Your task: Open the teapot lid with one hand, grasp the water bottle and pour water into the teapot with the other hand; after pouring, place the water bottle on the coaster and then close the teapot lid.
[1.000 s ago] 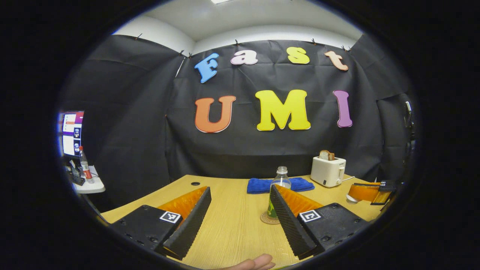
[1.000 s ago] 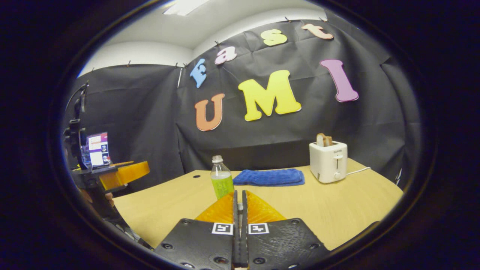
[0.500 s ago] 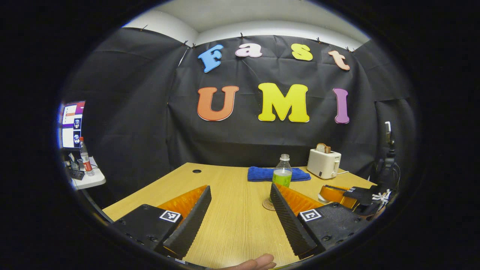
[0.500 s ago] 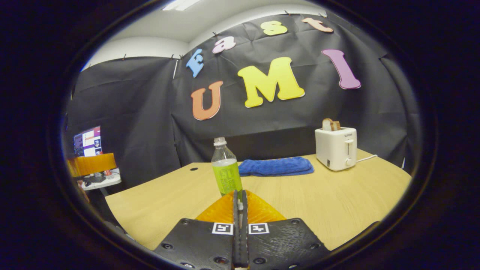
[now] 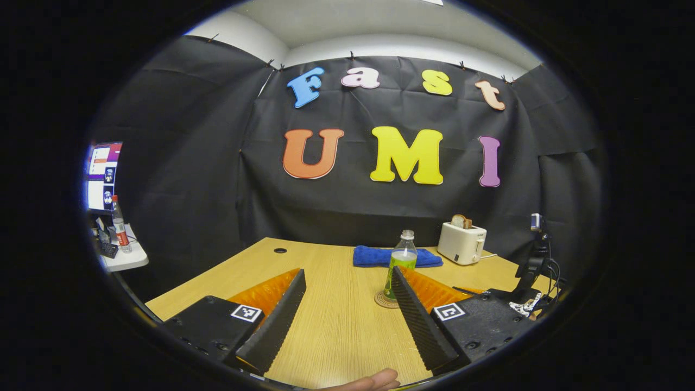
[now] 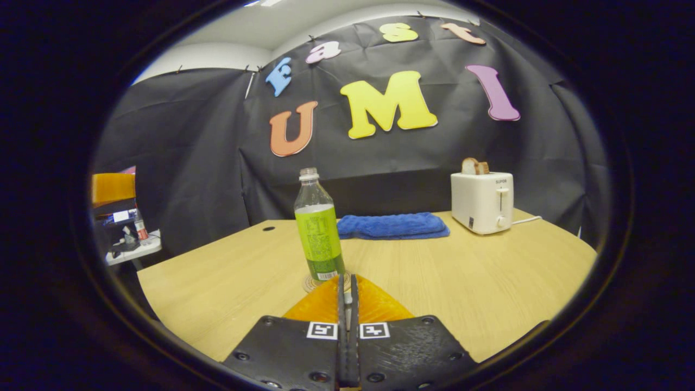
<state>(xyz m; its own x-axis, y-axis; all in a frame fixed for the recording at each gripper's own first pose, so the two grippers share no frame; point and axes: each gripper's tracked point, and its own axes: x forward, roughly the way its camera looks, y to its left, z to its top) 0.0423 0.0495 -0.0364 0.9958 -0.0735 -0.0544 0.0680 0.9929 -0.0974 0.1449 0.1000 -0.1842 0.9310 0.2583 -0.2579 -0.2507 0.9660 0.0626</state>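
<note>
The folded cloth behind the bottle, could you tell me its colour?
Blue cloth; right gripper view shows it best.

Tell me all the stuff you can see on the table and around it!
Water bottle: one, clear with a green label and no cap that I can make out, upright on the coaster, middle of the table.
Coaster: one, round, brown, under the water bottle.
Cloth: one, blue, flat at the back of the table.
Toaster: one, white, bread poking out the top, back right of the table.
Table: one, light wood.
Side shelf: one, white, far left, with a small red-label bottle on it.
Screen: one, lit, far left.
Left gripper: fingers wide apart.
Right gripper: fingers pressed together, nothing between.
</note>
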